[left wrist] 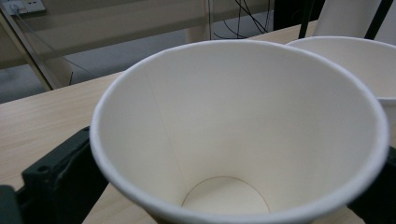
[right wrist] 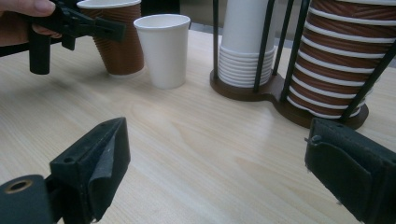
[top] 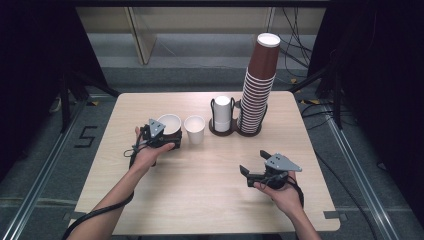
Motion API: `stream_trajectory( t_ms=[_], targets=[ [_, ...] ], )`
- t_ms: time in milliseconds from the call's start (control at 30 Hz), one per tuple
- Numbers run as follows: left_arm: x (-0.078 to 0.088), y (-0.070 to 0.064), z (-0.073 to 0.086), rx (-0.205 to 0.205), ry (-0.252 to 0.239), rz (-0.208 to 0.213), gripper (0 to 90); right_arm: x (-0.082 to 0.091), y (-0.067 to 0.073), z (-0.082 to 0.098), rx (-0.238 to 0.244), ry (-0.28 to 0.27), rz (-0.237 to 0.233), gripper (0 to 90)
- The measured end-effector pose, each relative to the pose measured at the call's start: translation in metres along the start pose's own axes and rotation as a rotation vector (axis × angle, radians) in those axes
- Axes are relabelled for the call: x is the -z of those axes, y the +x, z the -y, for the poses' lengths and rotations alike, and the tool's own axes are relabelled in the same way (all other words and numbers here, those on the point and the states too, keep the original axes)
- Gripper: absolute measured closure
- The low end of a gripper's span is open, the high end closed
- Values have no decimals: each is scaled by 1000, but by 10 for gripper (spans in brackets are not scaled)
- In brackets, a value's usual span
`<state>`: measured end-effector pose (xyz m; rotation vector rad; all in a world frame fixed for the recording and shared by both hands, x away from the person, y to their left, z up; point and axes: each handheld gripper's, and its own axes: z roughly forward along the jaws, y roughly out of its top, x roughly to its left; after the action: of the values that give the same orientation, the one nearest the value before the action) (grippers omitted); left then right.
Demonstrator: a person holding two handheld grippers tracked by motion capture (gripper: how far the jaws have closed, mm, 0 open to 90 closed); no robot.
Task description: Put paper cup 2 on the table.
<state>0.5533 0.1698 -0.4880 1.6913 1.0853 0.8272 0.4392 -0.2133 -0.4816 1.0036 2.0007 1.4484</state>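
A brown ribbed paper cup [top: 169, 123] with a white inside stands on the table at the left. My left gripper [top: 167, 137] reaches around it, one jaw on each side. In the left gripper view the cup [left wrist: 243, 116] sits between the black jaws, which stand wide and do not visibly press its wall. The right gripper view shows that cup [right wrist: 122, 53] resting on the wood behind the left gripper [right wrist: 88, 25]. A plain white cup [top: 194, 129] stands just right of it. My right gripper [top: 254, 169] hovers open and empty over the near right of the table.
A dark two-post cup holder [top: 235, 131] stands at the back centre. It carries a short stack of white cups [top: 222, 114] and a tall leaning stack of brown cups [top: 259, 85]. The wooden table [top: 200, 195] has bare surface between the grippers. Cables lie on the floor beyond.
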Motion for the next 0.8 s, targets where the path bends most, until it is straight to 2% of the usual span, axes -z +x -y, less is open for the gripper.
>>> stream_trajectory(
  t_ms=[133,167,200,233,300,333,400,433,533,567,633,733,767,800],
  targets=[
    [4,0,3,-1,2,-3,0,1,0,0,-2,4,11,77],
    [5,0,4,-5,2,-2,0,1,2,1,-17,2,13,77],
    [6,1,4,-7,4,-4,0,1,1,0,-3,0,11,77],
    [7,2,5,-6,2,-5,0,1,0,0,19,2,28,77],
    [9,4,5,4,-3,0,0,0,-1,0,32,-4,21,77],
    [10,4,6,2,4,-3,0,-1,0,0,18,-15,5,77],
    [12,4,7,-6,2,0,0,0,0,0,31,-6,23,77],
    [14,4,8,-6,7,1,0,0,2,1,1,4,24,77],
    [18,4,9,-10,15,-6,0,-1,-1,1,40,-7,24,77],
    [19,4,9,-7,16,-9,0,0,0,1,22,-1,26,77],
    [24,4,10,12,16,-17,0,-1,-1,1,41,-9,29,77],
    [31,3,11,14,17,-9,0,0,0,1,22,-6,30,77],
    [33,2,11,12,19,-8,0,0,1,1,-1,9,21,76],
    [35,2,11,9,22,-10,0,0,1,1,2,7,24,76]
  ],
)
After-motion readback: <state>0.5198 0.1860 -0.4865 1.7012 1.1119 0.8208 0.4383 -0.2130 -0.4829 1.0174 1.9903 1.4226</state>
